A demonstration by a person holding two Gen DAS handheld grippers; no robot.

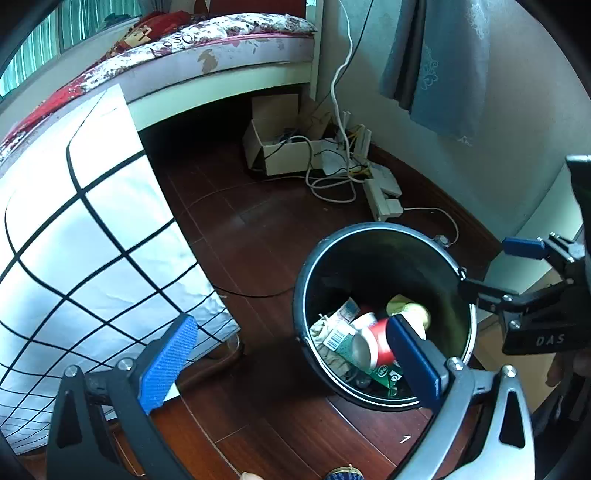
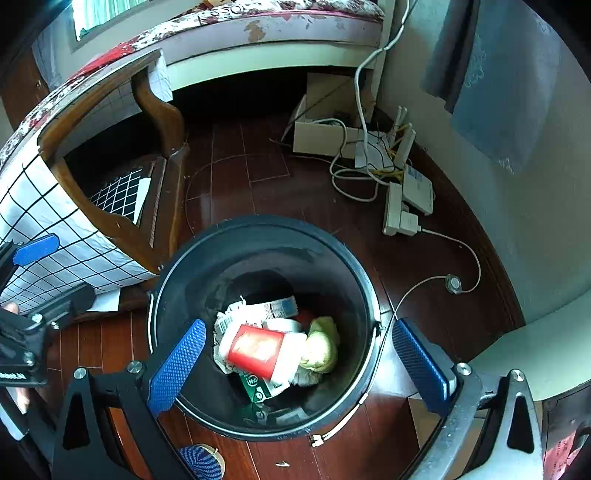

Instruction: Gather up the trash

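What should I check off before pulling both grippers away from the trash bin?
1. Left gripper open, nothing between its fingers: ok.
2. Right gripper open, nothing held: ok.
3. Red cup lying inside the black bin: ok.
4. Bin upright on the wooden floor: ok.
5. White cable lies against the bin's rim, could snag: not ok.
6. More trash left on the floor outside the views: cannot tell.

One black bin [image 2: 258, 240] stands on the floor. Inside it lie one red cup [image 2: 258, 349], one yellow-green lump [image 2: 323, 349], one green carton [image 2: 255, 387] and one barcoded wrapper [image 2: 225, 323]. One cardboard box [image 2: 321, 138], one power strip [image 2: 393, 208] and one bed [image 2: 280, 33] are in view.
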